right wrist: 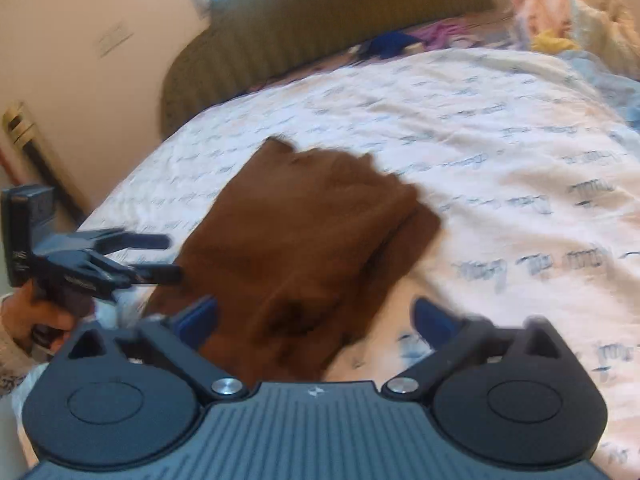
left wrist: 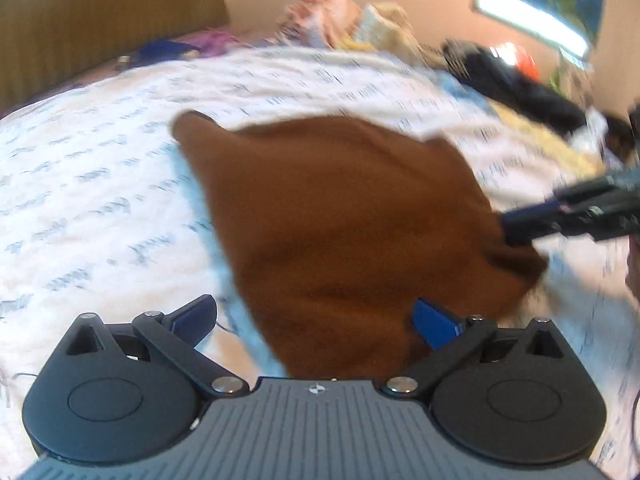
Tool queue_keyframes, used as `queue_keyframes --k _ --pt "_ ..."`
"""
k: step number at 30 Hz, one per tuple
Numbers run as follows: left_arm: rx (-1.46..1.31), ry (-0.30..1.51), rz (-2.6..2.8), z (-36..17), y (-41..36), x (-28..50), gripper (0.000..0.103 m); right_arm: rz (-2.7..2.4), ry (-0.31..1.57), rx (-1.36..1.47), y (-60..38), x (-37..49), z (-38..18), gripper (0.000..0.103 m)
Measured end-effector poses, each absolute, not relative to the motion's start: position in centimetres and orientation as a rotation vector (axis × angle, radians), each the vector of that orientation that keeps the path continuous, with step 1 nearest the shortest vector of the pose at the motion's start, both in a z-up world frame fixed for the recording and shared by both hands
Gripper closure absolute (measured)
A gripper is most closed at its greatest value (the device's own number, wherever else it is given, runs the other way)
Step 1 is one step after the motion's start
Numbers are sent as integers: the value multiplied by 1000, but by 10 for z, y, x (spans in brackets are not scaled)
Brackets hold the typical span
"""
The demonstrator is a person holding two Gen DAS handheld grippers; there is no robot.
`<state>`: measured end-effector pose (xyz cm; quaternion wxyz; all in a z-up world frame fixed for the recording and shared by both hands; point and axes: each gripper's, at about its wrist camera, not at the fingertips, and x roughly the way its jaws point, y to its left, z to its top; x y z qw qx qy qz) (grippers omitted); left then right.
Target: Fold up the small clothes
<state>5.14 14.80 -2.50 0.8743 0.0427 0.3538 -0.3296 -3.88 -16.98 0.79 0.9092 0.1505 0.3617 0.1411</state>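
Brown cloth [left wrist: 340, 216] on bedsheet [left wrist: 100, 184] | left tool [left wrist: 316, 322] wide | right tool [right wrist: 316, 320] wide | right view only: hand [right wrist: 28, 316]

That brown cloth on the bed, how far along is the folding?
Partly done: the brown cloth already lies doubled in layers on the bed. Both tools are open at its near edge, left tool and right tool, gripping nothing. Left: finishing this fold, and the pile behind.

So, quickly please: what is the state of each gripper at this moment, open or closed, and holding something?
Left gripper: open, holding nothing, at the brown fabric garment.
Right gripper: open, holding nothing, over the same garment.
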Motion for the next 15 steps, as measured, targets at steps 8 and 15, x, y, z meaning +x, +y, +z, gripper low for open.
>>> queue_keyframes --k 8,15 --pt "-275 951 -607 -20 159 149 0 264 801 655 -217 26 -21 0" --pt "-386 1053 -588 -39 140 174 0 281 846 649 -200 57 -40 0"
